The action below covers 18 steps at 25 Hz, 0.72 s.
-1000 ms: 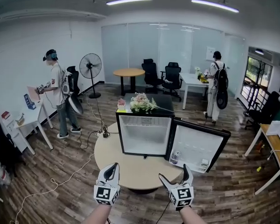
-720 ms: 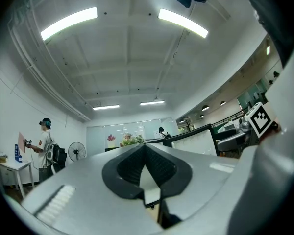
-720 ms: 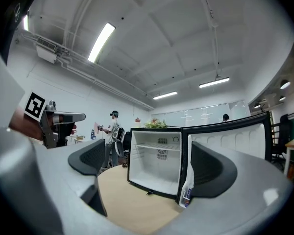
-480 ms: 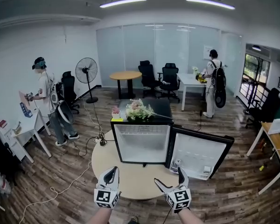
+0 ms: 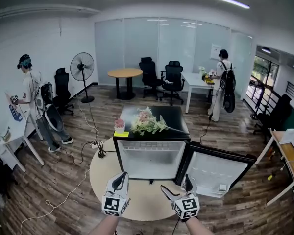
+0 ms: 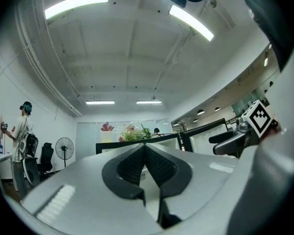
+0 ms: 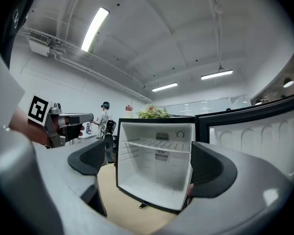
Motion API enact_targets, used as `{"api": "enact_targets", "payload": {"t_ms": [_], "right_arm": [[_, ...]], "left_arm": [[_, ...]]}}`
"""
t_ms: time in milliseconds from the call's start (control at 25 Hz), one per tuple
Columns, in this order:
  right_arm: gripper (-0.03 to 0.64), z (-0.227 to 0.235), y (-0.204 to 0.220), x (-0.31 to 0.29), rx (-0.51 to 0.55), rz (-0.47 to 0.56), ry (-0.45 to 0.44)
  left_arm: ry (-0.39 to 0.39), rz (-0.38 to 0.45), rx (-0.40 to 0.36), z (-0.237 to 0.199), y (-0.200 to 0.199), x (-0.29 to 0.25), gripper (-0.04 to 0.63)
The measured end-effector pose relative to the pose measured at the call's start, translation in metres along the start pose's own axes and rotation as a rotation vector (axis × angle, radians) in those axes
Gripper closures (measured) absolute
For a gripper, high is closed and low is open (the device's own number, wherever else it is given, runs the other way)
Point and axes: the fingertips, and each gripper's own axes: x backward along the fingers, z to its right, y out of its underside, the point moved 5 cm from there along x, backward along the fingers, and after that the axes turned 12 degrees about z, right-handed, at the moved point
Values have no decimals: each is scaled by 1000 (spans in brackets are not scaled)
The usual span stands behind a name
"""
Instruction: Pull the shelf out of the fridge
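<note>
A small black fridge (image 5: 152, 158) stands on a round wooden table (image 5: 100, 175), its door (image 5: 218, 173) swung open to the right. Inside its white cavity a wire shelf (image 7: 159, 145) sits across the upper part. My left gripper (image 5: 118, 182) hangs shut in front of the fridge's lower left. My right gripper (image 5: 177, 189) is open and empty, short of the fridge's lower right; in the right gripper view the fridge (image 7: 157, 165) shows between its fingers (image 7: 213, 168). The left gripper's pads (image 6: 137, 168) meet with nothing between them.
Flowers (image 5: 146, 121) and a small pink pot (image 5: 119, 125) lie on the fridge top. A person (image 5: 32, 99) stands at a desk on the left, another person (image 5: 220, 84) at the far right table. Cables (image 5: 83, 153) run over the wooden floor; a fan (image 5: 82, 67) and office chairs stand behind.
The view has come closer to the fridge and table, which now sit lower and larger in frame. Both grippers hold about the same place in view and keep their states.
</note>
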Motion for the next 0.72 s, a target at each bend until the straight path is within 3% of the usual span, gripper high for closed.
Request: {"api": "enact_targets", "payload": {"t_ms": [720], "right_arm": [[75,17,33,-120,45,-39,118]], "left_arm": [[123,22,61,-73,76,-94,597]]}}
